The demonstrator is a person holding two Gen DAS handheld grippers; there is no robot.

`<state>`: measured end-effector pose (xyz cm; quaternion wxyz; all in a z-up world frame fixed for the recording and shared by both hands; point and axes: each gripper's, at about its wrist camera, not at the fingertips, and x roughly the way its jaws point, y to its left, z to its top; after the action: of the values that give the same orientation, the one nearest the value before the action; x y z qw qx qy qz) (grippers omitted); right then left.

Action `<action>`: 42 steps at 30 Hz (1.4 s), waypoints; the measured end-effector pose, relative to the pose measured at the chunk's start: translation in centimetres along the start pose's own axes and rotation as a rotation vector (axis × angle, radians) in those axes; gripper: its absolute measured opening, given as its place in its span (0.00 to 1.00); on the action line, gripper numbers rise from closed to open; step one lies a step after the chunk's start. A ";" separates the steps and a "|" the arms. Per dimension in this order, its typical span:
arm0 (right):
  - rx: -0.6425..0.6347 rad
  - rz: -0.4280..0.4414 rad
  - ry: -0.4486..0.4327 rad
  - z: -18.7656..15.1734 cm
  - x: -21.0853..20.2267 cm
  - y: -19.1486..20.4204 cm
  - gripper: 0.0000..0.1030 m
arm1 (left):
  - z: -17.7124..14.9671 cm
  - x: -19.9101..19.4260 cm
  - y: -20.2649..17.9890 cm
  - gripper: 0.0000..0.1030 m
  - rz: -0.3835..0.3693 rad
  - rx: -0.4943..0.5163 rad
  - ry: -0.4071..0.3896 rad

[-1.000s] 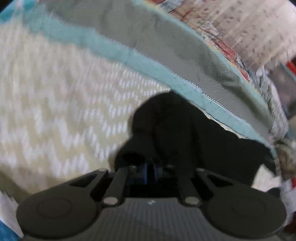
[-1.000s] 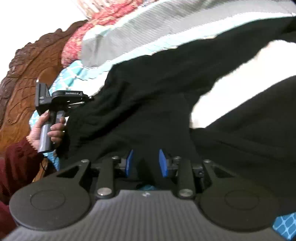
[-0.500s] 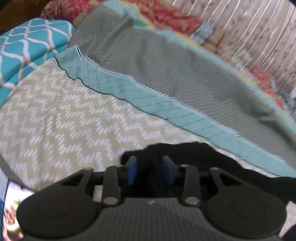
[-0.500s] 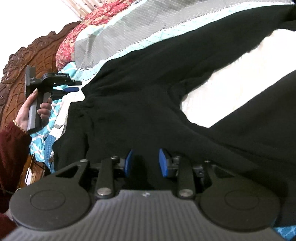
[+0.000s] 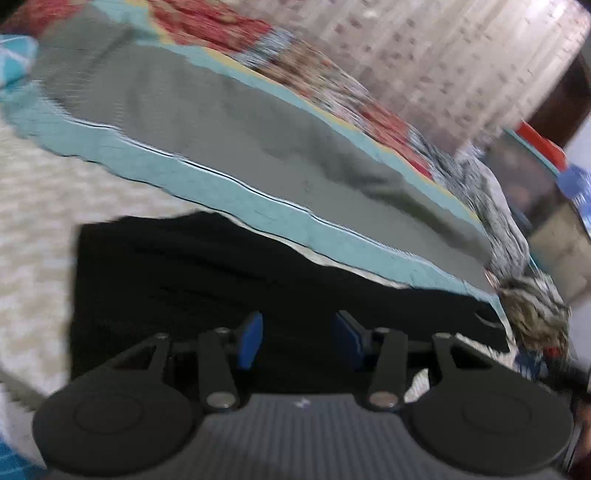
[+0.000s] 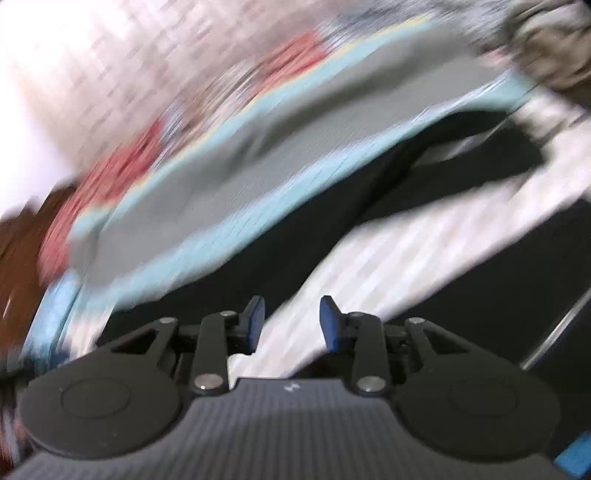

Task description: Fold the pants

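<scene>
The black pants (image 5: 177, 273) lie flat on a cream zigzag sheet (image 5: 33, 206). One straight edge shows at the left in the left wrist view. My left gripper (image 5: 299, 338) hovers over them, its jaws opening. Its blue pads (image 5: 251, 339) stand apart and press on nothing. The right wrist view is blurred by motion. There the pants (image 6: 332, 206) show as two spread legs with sheet between them. My right gripper (image 6: 291, 319) is open above that strip of sheet, nothing between its pads.
A grey blanket with a teal border (image 5: 229, 129) runs along the far side of the pants. Beyond it lie a red patterned quilt (image 5: 221, 33) and a pale curtain (image 5: 443, 55). A dark wooden headboard (image 6: 14, 251) stands at the left of the right wrist view.
My left gripper, shut on a bunch of black cloth a second ago, has opened and lifted; the cloth now lies flat. The right gripper swung quickly off the pants' body to over the sheet.
</scene>
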<state>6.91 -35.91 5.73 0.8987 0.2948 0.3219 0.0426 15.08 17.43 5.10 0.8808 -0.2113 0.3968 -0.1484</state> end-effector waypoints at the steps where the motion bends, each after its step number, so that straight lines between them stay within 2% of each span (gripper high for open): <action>1: 0.048 -0.049 -0.026 2.6 0.5 -1.4 0.35 | -0.2 1.0 -0.4 0.43 -0.019 0.009 0.005; 3: 0.153 -0.121 -0.047 7.3 1.9 -4.0 0.35 | -0.7 3.0 -0.4 0.43 -0.043 0.003 0.013; 5: 0.274 -0.154 -0.028 11.3 4.2 -6.4 0.36 | -1.5 5.0 0.5 0.42 -0.037 -0.031 0.034; 7: 0.417 -0.191 -0.013 13.9 6.5 -8.7 0.40 | -2.6 6.3 1.9 0.41 -0.019 -0.074 0.060; 9: 0.498 -0.238 0.010 15.8 9.2 -10.0 0.44 | -3.8 7.1 3.4 0.40 -0.002 -0.123 0.080; 13: 0.489 -0.359 0.013 18.0 13.4 -10.6 0.44 | -5.2 6.8 5.4 0.38 -0.071 -0.199 0.048; 17: 0.452 -0.484 0.098 19.0 17.8 -11.8 0.43 | -5.2 6.9 5.7 0.38 -0.088 -0.199 0.048; 18: 0.455 -0.513 0.125 18.5 18.6 -12.2 0.41 | -5.1 6.9 5.7 0.38 -0.084 -0.193 0.052; 20: 0.442 -0.548 0.088 17.3 18.5 -12.3 0.22 | -4.8 7.1 5.5 0.38 -0.076 -0.182 0.058; 21: 0.419 -0.560 0.070 17.1 18.5 -12.2 0.05 | -4.6 7.1 5.2 0.38 -0.073 -0.179 0.060; 22: 0.413 -0.546 0.050 17.0 18.1 -12.2 0.05 | -4.4 7.0 5.2 0.38 -0.071 -0.177 0.061; 24: 0.431 -0.463 -0.057 17.3 16.0 -11.7 0.05 | -3.9 6.6 5.2 0.38 -0.066 -0.179 0.048; 27: 0.461 -0.240 -0.208 18.8 10.8 -10.1 0.04 | -3.4 5.5 5.4 0.38 -0.052 -0.182 0.007; 29: 0.435 -0.079 -0.303 19.4 6.6 -8.8 0.04 | -3.1 4.7 5.6 0.38 -0.049 -0.195 -0.013; 31: 0.392 0.028 -0.375 19.1 2.7 -8.2 0.04 | -3.1 4.1 5.8 0.38 -0.050 -0.206 -0.027; 34: 0.384 0.052 -0.420 16.7 -0.9 -9.7 0.04 | -3.3 3.9 6.0 0.40 -0.054 -0.225 -0.024; 36: 0.398 -0.015 -0.418 14.7 -1.3 -12.0 0.04 | -3.7 4.0 6.4 0.40 -0.052 -0.238 -0.005; 40: 0.479 -0.284 -0.290 10.4 1.9 -17.8 0.04 | -4.3 4.5 6.4 0.40 -0.039 -0.239 0.038; 42: 0.472 -0.458 -0.238 8.5 3.9 -19.9 0.04 | -4.4 4.5 6.1 0.40 -0.024 -0.229 0.051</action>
<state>12.89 -55.55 -2.25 0.8232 0.4176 0.2735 -0.2705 15.22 19.69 -3.41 0.8387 -0.3112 0.4311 -0.1179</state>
